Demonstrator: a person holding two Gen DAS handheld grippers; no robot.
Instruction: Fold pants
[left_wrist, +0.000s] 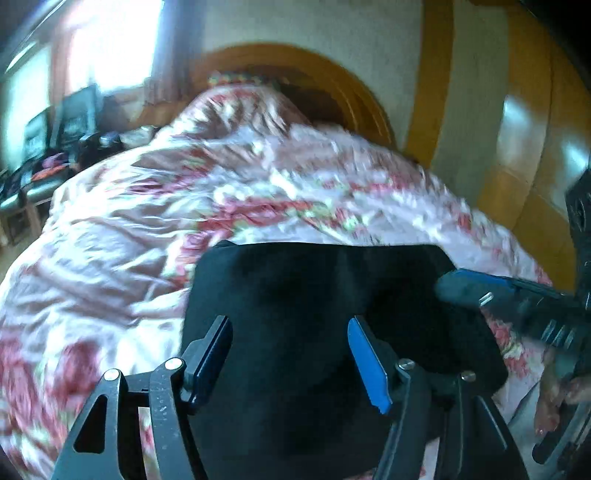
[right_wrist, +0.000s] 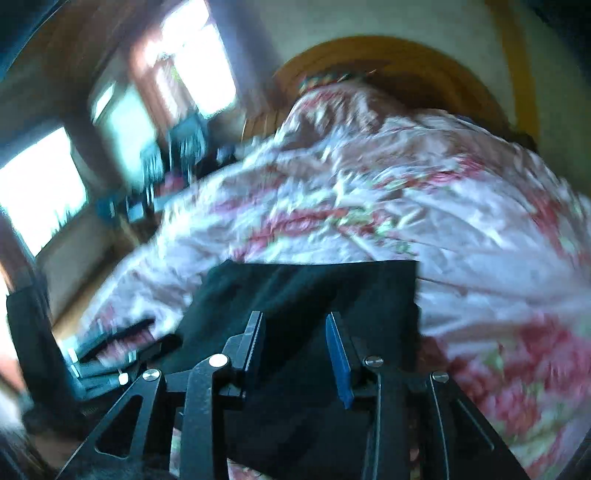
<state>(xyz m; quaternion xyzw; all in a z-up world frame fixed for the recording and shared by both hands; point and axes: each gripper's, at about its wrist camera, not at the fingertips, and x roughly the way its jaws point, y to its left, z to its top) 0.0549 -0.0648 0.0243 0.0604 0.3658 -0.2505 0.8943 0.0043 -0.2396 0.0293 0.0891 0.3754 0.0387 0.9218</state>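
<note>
- Floral pink-and-white quilt (left_wrist: 155, 229) covers one bed, the largest thing in view; one curved wooden headboard (left_wrist: 332, 85) rises at the bed's far edge.
- One pair of black pants (left_wrist: 314, 295) lies on the quilt at the bed's near edge, already gathered into a compact dark block with a straight far hem; both wrist views are motion-blurred, so finer creases cannot be told.
- Two claws are in play. The left claw (left_wrist: 291, 354) hovers over the pants with its jaws spread wide and nothing between them.
- The right claw (right_wrist: 295, 350) is likewise released, jaws parted above the dark cloth; in the left view it reaches in from the right, its tip at the right far corner of the block.
- My judgement: a fold looks mostly done, and the step in hand is a regrasp or a smoothing pass. To do it well, take both near corners level, pinch all layers together, and carry them evenly toward the far hem so the edges meet squarely.
</note>
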